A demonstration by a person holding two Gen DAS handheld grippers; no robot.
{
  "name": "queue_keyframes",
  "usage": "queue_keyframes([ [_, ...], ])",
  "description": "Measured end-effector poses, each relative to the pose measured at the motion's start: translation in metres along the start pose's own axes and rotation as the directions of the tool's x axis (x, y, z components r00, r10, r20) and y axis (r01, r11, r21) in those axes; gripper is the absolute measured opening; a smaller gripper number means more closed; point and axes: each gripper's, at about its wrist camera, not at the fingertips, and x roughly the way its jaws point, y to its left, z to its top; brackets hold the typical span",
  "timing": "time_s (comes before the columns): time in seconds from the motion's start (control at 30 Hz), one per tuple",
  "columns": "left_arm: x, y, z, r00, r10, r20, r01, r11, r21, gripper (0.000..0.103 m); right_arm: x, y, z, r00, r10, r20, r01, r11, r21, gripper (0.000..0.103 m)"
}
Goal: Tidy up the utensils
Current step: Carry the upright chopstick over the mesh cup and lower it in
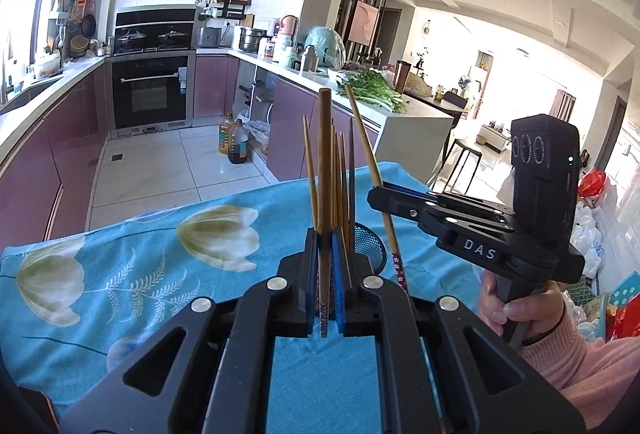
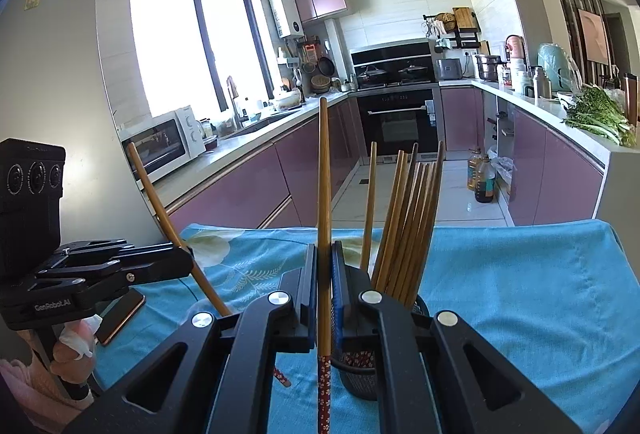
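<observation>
In the left wrist view my left gripper (image 1: pixel 325 238) is shut on a wooden chopstick (image 1: pixel 324 173), which it holds upright with the red patterned end down. Just behind it stands a black mesh cup (image 1: pixel 370 246) with several chopsticks (image 1: pixel 340 177) in it. To the right, my right gripper (image 1: pixel 378 193) is shut on a second chopstick (image 1: pixel 370 149) that leans over the cup. In the right wrist view that gripper (image 2: pixel 324 250) clamps its chopstick (image 2: pixel 324 193) upright beside the cup (image 2: pixel 360 374). At the left, the left gripper (image 2: pixel 188 258) holds its slanted chopstick (image 2: pixel 160 201).
A blue flowered tablecloth (image 1: pixel 120 274) covers the table, whose far edge drops to the tiled kitchen floor. A phone (image 2: pixel 120 318) lies at the cloth's left. A hand in a pink sleeve (image 1: pixel 516 310) grips the right handle. Oil bottles (image 1: pixel 236 141) stand on the floor by purple cabinets.
</observation>
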Motion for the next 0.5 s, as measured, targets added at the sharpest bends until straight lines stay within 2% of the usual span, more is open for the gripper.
queue_keyframes([
  [0.5,-0.010,-0.012,0.019,0.998,-0.045,0.035,0.044,0.999,0.023,0.008,0.001,-0.010,0.010,0.999,0.005,0.033,-0.006,1.000,0.025,0.006],
])
